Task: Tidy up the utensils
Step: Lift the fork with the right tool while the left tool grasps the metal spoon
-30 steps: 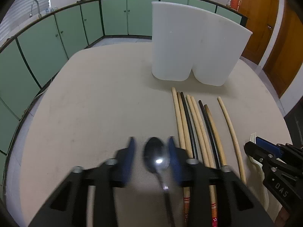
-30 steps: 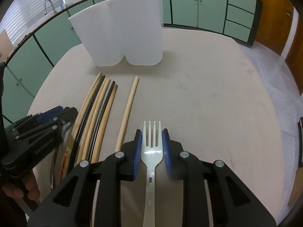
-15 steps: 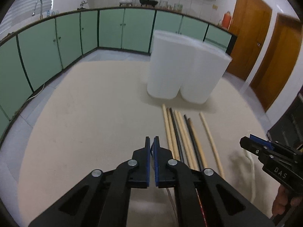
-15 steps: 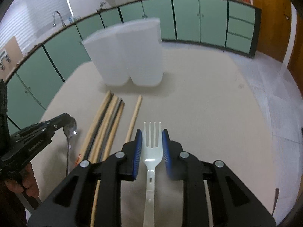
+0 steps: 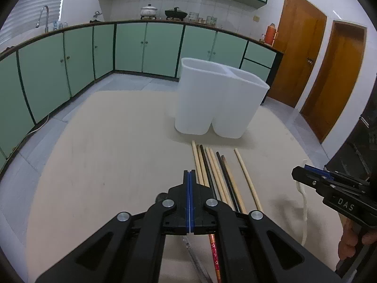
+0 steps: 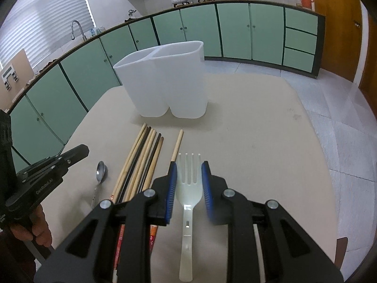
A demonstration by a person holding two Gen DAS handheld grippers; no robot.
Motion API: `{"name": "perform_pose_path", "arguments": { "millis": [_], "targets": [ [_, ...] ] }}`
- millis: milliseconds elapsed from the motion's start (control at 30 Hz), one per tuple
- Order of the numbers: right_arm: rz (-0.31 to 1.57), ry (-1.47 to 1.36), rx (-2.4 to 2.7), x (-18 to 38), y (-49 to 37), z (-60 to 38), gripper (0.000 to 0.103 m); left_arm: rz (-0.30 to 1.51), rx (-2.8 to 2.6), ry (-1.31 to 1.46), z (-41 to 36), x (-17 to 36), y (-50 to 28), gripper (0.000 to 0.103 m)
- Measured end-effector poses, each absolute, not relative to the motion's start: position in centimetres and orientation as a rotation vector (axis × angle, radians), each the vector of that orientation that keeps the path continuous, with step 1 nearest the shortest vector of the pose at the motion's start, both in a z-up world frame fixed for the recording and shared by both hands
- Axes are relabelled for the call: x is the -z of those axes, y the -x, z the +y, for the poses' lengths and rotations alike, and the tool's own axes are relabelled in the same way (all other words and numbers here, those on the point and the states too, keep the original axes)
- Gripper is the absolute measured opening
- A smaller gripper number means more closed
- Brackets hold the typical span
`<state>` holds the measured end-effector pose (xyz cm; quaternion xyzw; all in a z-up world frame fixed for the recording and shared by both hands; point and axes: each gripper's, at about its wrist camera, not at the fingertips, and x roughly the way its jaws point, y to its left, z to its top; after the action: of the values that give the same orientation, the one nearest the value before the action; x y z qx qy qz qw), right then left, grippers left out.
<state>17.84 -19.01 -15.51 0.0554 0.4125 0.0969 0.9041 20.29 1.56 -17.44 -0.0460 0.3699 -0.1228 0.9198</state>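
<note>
The left gripper (image 5: 189, 174) was seen with its blue pads pressed together, the jaws having just been closing, and nothing could be made out between them. The spoon (image 6: 101, 171) was found lying on the table (image 5: 106, 153) just left of the row of chopsticks (image 5: 219, 176), below the closed tool rather than in it, so the grasp was judged to have missed. The right gripper (image 6: 189, 165) was clamped on the white fork (image 6: 189, 188), pinched across the sides of its head, with the tines pointing forward and the handle trailing back under the tool. From the left view the fork was seen clear of the table. The white two-part holder (image 6: 165, 87) stood beyond the chopsticks, well apart from both tools, and no utensil could be seen in it. Trouble was judged likeliest with the fork: a hold across a smooth, tapering plastic head could let it swing or slip out, and the long free handle might be knocked on the holder's rim. A second try at the spoon could go wrong too, since the spoon might be shoved into the chopsticks and the row scattered.
</note>
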Motion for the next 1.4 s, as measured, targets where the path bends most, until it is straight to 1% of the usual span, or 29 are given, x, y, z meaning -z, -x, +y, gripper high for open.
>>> {"name": "perform_pose_path", "arguments": {
  "millis": [167,367,500,733,800,900,1033,1067,1133,1167,1233,1267,1333,1400],
  "targets": [
    [0.821,-0.118,-0.198,14.7,-17.9,-19.1,0.021,0.697,0.270,0.114,1.8,16.2,-20.1,0.000],
    [0.715,-0.127,-0.221,11.7,-19.1,-19.7,0.020,0.573,0.274,0.112,2.0,12.9,-20.6,0.000],
    [0.627,-0.137,-0.237,8.7,-21.0,-20.2,0.020,0.466,0.268,0.092,2.1,9.9,-21.6,0.000],
    [0.469,-0.116,-0.256,3.7,-25.8,-20.2,0.020,0.307,0.273,0.069,1.3,5.1,-25.8,0.000],
    [0.468,-0.132,-0.262,3.3,-27.3,-20.5,0.020,0.312,0.286,0.073,1.1,4.5,-27.1,0.000],
    [0.489,-0.138,-0.267,3.7,-28.1,-20.9,0.020,0.379,0.305,0.114,1.7,5.0,-27.8,0.000],
    [0.576,-0.144,-0.266,6.6,-26.5,-21.4,0.021,0.587,0.321,0.125,2.3,9.3,-26.3,0.000],
    [0.604,-0.154,-0.264,7.5,-26.0,-21.3,0.021,0.652,0.318,0.143,2.5,10.9,-25.8,0.001],
    [0.669,-0.181,-0.262,9.8,-24.7,-21.2,0.021,0.762,0.285,0.162,3.0,14.0,-24.8,0.017],
    [0.720,-0.189,-0.255,11.3,-24.0,-21.3,0.021,0.801,0.270,0.162,3.1,15.2,-24.3,0.019],
    [0.778,-0.187,-0.243,13.2,-22.7,-20.6,0.021,0.874,0.230,0.152,3.2,17.4,-23.4,0.029],
    [0.810,-0.188,-0.240,14.1,-22.2,-20.5,0.021,0.904,0.210,0.155,3.3,18.3,-23.1,0.032],
    [0.859,-0.198,-0.238,15.5,-21.4,-20.3,0.021,0.937,0.193,0.169,3.4,19.3,-22.7,0.044],
    [0.881,-0.201,-0.232,16.3,-20.7,-19.8,0.021,0.954,0.179,0.165,3.1,19.9,-22.7,0.047]
  ]
}}
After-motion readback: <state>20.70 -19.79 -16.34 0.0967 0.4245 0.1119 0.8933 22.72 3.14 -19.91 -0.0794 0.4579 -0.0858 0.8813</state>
